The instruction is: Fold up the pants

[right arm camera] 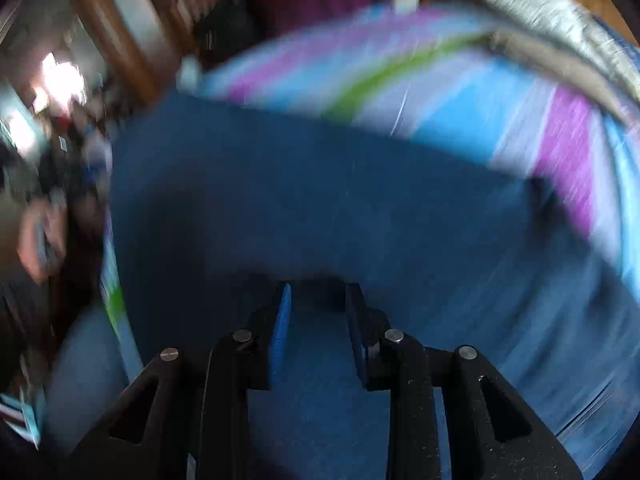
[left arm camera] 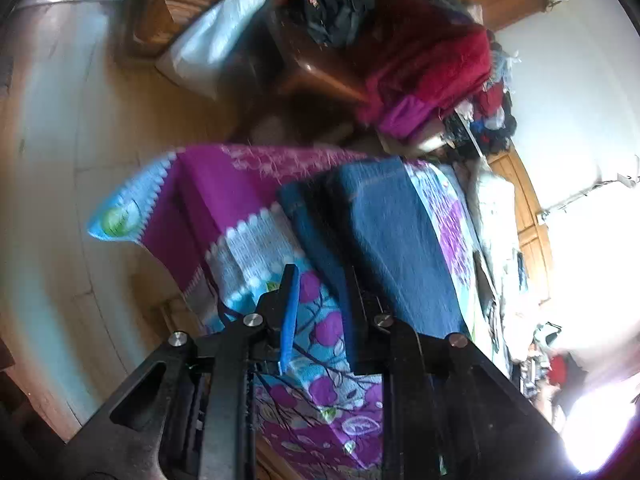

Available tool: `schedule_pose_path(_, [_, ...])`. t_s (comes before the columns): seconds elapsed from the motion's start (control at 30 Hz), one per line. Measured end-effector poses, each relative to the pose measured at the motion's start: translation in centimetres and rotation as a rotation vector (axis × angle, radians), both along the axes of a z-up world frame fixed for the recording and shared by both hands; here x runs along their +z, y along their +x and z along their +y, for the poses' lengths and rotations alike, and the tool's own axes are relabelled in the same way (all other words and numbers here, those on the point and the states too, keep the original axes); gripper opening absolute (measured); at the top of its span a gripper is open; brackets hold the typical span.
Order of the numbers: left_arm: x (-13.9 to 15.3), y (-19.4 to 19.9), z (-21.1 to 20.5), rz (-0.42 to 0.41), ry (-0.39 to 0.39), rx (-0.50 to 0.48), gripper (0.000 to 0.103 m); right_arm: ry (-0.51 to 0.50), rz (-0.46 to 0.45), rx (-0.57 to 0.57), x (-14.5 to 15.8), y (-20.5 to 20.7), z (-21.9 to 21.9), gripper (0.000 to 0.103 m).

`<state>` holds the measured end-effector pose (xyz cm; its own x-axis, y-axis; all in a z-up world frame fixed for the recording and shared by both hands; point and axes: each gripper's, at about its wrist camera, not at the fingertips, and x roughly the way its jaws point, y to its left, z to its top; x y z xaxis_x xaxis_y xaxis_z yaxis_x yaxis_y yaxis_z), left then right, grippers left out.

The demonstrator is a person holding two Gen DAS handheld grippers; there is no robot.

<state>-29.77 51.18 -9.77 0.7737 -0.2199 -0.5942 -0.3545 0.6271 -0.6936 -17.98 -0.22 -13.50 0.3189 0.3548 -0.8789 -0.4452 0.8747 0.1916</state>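
Bed: covered by a bedsheet [left arm camera: 224, 184] in purple, light blue and white with a flower and branch print; one corner hangs over the edge toward the wooden floor [left arm camera: 72, 128].
Pants: blue denim pants [left arm camera: 384, 236] lie flat on the bedsheet, folded into a long band; in the left wrist view the long axis runs from just in front of the fingers away toward the far edge of the bed. In the right wrist view the pants [right arm camera: 304, 200] fill the middle, heavily blurred.
Far side: a red blanket [left arm camera: 432, 64] heaped beyond the bed, dark clothes [left arm camera: 332, 8] piled beside it.
Left gripper [left arm camera: 322, 300]: fingers apart; one blue pad is over the bedsheet, the other at the near end of the pants.
Right gripper [right arm camera: 318, 312]: fingers apart, directly over the denim, nothing clamped between them.
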Motion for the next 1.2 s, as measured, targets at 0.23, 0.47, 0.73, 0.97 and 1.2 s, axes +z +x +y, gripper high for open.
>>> schedule_pose_path(0.23, [-1.3,2.2,-0.6,-0.04,-0.115,-0.035,0.022,0.042,0.006,-0.036,0.4,0.2,0.1,0.039])
schedule_pose_path(0.47, [-1.4,1.5,0.1,-0.149,-0.242,-0.006,0.03,0.089,-0.014,-0.072,-0.2,-0.3,-0.3,0.04])
schedule_pose_path(0.73, [-3.9,0.2,1.2,-0.15,-0.331,0.083,0.047,0.106,-0.028,-0.053,-0.5,-0.1,-1.3,0.046])
schedule_pose_path(0.97, [-3.0,1.1,0.9,-0.22,-0.333,0.05,0.062,0.122,-0.037,-0.012,-0.9,-0.6,-1.0,0.061])
schedule_pose_path(1.2, [-2.6,1.9,0.5,-0.188,-0.285,0.031,0.064,0.138,-0.034,-0.01,-1.1,-0.3,-1.2,0.061])
